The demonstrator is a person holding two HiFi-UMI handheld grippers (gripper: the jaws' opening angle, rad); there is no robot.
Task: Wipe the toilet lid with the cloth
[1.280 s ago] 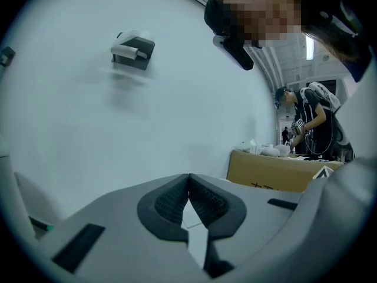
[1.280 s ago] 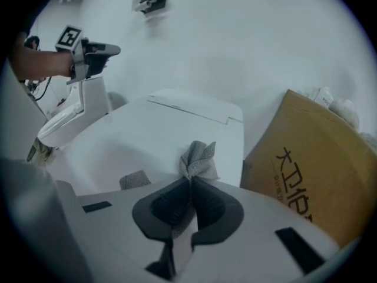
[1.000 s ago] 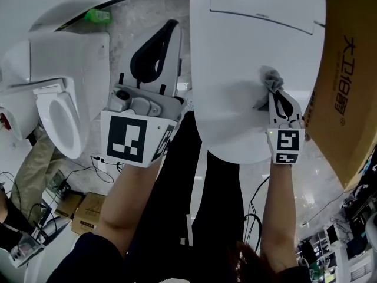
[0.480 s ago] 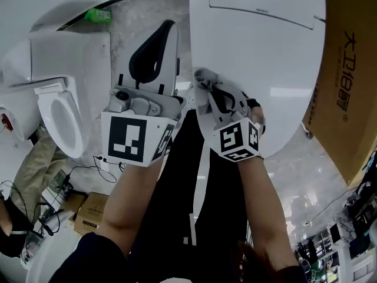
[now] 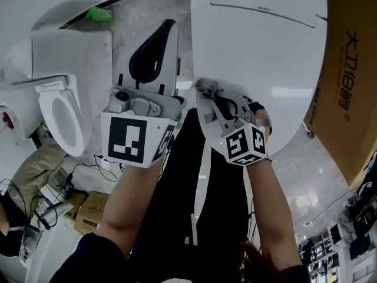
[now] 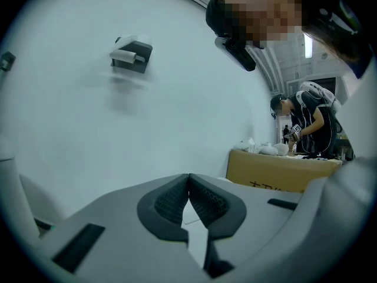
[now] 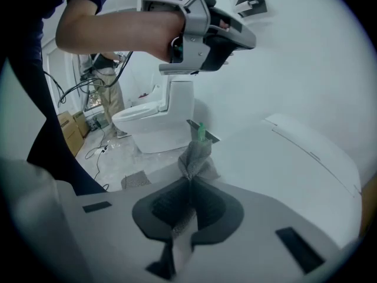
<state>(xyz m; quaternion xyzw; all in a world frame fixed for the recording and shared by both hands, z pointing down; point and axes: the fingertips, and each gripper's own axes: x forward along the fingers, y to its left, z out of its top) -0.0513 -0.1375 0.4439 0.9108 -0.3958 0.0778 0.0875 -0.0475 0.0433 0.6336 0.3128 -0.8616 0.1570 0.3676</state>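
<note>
Mid-wipe: clamped cloth [image 7: 194, 155] in right gripper [image 7: 189, 184] at toilet lid's [image 5: 265, 69] left edge; left gripper [image 6: 188, 181] closed, empty; probably needed a rightward sweep.

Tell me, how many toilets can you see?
2. The closed toilet is at the right, under the cloth. The open toilet stands at the left. More may be hidden out of view.

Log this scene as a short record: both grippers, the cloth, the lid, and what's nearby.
toilet lid: white, closed
cloth: grey, bunched, at the toilet lid's left edge
right gripper: shut on the cloth
left gripper: shut, empty, left of the toilet lid
second toilet: farther left
cardboard box: right of the toilet lid
</note>
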